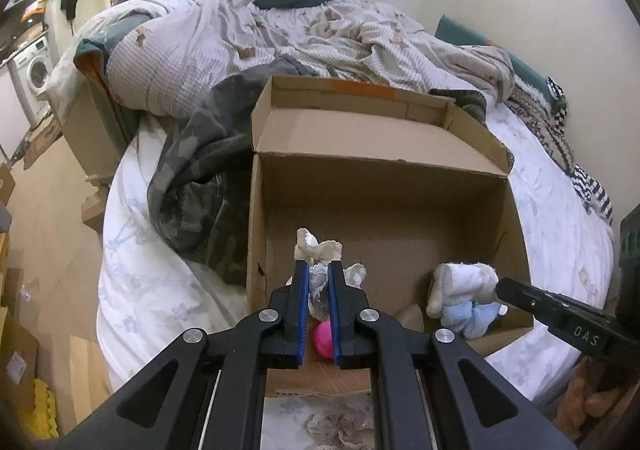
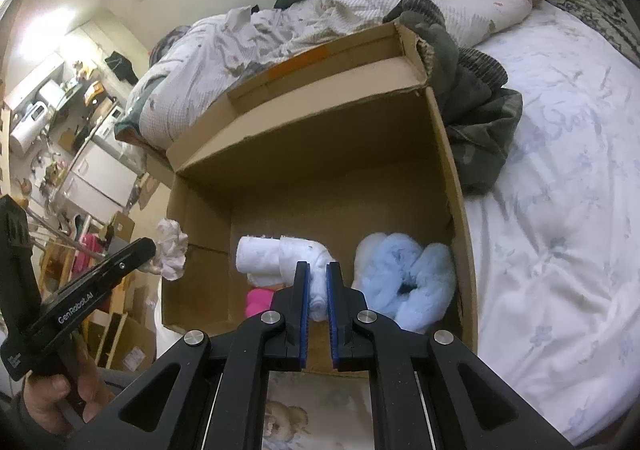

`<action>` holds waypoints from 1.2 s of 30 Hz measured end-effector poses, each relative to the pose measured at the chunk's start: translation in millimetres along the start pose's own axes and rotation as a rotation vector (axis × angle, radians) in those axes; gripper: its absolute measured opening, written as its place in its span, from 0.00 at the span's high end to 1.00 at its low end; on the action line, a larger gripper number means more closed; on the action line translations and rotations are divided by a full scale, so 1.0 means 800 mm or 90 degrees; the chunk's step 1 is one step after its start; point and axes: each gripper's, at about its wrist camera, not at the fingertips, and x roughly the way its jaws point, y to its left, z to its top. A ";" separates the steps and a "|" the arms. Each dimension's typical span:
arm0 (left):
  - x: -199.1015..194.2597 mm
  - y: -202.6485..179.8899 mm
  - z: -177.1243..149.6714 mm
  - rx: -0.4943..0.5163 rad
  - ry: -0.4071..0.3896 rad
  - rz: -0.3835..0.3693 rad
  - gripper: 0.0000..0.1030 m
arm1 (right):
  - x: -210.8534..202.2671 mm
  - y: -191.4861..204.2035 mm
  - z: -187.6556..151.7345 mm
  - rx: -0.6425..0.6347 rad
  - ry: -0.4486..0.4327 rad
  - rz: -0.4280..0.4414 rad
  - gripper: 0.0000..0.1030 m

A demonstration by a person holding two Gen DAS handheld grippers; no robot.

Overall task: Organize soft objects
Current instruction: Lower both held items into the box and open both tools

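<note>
Bedtop cardboard box holds a blue plush at 4 o'clock; left gripper clenches a crumpled cloth, right gripper a white roll, neither yet released.

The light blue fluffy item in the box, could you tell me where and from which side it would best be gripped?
Grip the light blue fluffy item on one of its upper rounded lobes, coming straight down from above. It lies against the cardboard box wall at one side, with the white rolled cloth held by the right gripper on the other, so side approaches look cramped. The pile should compress easily.
</note>
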 end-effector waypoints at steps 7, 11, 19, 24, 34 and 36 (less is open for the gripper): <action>0.009 -0.006 -0.002 0.007 0.012 -0.001 0.91 | 0.005 -0.006 0.000 0.010 0.013 -0.011 0.91; 0.010 -0.006 -0.003 0.006 0.012 -0.003 0.91 | 0.006 -0.005 -0.001 0.010 0.015 -0.013 0.91; 0.011 -0.007 -0.006 0.009 0.019 -0.005 0.91 | 0.011 -0.003 -0.002 0.004 0.022 -0.016 0.91; 0.012 -0.007 -0.006 0.010 0.022 -0.006 0.91 | 0.011 -0.002 -0.002 0.001 0.024 -0.019 0.90; 0.006 -0.009 -0.006 0.008 0.019 0.001 0.48 | 0.015 0.001 -0.001 -0.001 0.028 -0.024 0.90; 0.001 -0.010 -0.006 0.008 0.004 0.010 0.36 | 0.015 0.001 -0.001 0.001 0.028 -0.022 0.90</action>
